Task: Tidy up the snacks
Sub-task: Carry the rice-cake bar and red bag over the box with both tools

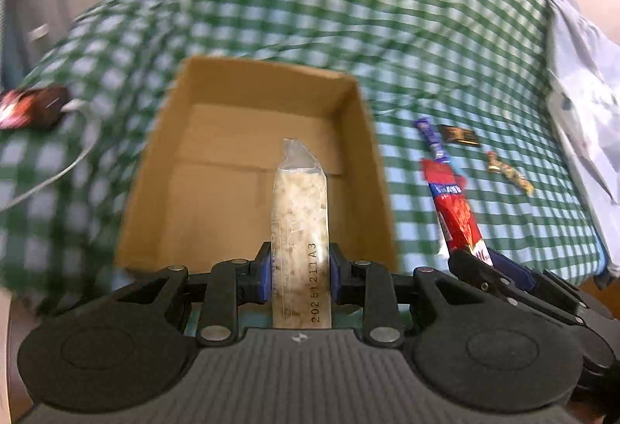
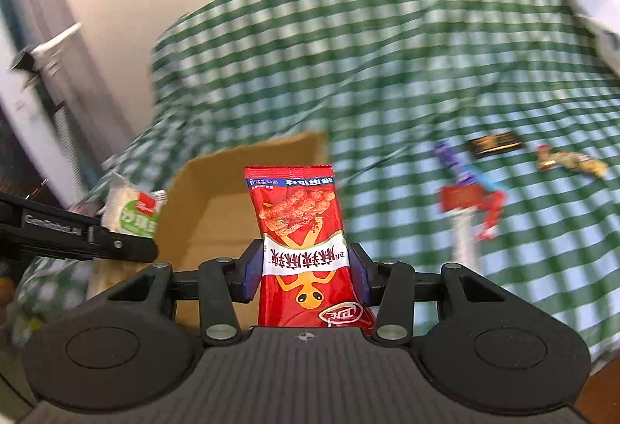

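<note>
An open brown cardboard box point(image 1: 217, 160) sits on a green checked cloth; it also shows in the right wrist view point(image 2: 217, 191). My left gripper point(image 1: 298, 273) is shut on a clear packet of white rice snack point(image 1: 300, 215), held upright at the box's near edge. The packet also shows in the right wrist view point(image 2: 130, 211). My right gripper point(image 2: 306, 269) is shut on a red snack packet point(image 2: 298, 230), just right of the box. That red packet also shows in the left wrist view point(image 1: 453, 211).
Loose snacks lie on the cloth right of the box: a purple bar point(image 2: 453, 160), a black sachet point(image 2: 494, 143), a yellow-wrapped sweet point(image 2: 569, 160) and a red wrapper point(image 2: 472, 203). A dark snack point(image 1: 35, 106) and white cable point(image 1: 66, 160) lie left. Grey fabric point(image 1: 581, 95) is far right.
</note>
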The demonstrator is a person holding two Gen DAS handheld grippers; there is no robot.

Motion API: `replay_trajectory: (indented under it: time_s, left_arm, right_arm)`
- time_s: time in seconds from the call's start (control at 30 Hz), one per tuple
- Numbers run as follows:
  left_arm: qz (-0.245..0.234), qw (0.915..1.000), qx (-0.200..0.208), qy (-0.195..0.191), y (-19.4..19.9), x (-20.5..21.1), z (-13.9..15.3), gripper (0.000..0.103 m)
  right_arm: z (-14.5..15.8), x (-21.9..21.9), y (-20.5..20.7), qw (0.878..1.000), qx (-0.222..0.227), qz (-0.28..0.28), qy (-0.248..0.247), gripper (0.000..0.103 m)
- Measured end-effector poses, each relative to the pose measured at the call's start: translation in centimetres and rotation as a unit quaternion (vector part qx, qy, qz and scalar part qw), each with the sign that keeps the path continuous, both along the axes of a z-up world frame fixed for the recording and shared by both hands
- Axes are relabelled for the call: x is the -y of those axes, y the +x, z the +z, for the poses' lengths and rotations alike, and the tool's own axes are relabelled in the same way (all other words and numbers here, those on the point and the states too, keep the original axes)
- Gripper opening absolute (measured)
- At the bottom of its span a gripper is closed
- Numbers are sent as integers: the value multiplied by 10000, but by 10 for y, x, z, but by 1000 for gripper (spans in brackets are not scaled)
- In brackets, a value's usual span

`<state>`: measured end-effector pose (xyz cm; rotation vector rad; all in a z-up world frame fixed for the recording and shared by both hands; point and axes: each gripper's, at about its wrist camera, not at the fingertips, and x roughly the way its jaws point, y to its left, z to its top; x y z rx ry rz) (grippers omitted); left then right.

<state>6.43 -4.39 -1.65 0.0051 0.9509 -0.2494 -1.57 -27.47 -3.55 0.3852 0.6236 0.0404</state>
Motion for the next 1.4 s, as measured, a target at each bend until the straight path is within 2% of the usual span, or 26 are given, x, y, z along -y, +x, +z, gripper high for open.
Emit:
replay_trajectory:
  time_s: [0.17, 0.4, 0.67, 1.4]
  left_arm:
    - [236, 9997, 42, 35, -30, -46, -3, 31]
    - [286, 9994, 93, -152, -49, -67, -2, 31]
    - [213, 9991, 207, -286, -58, -65, 4, 31]
    - [325, 9989, 161, -299, -54, -66, 5, 31]
  right_arm:
    - [8, -56, -13, 9988, -192, 451, -80, 48]
    - [25, -93, -26, 9973, -133, 655, -300, 48]
    - [32, -98, -36, 9972, -105, 570, -476, 48]
    - [31, -92, -39, 9972, -180, 537, -489, 48]
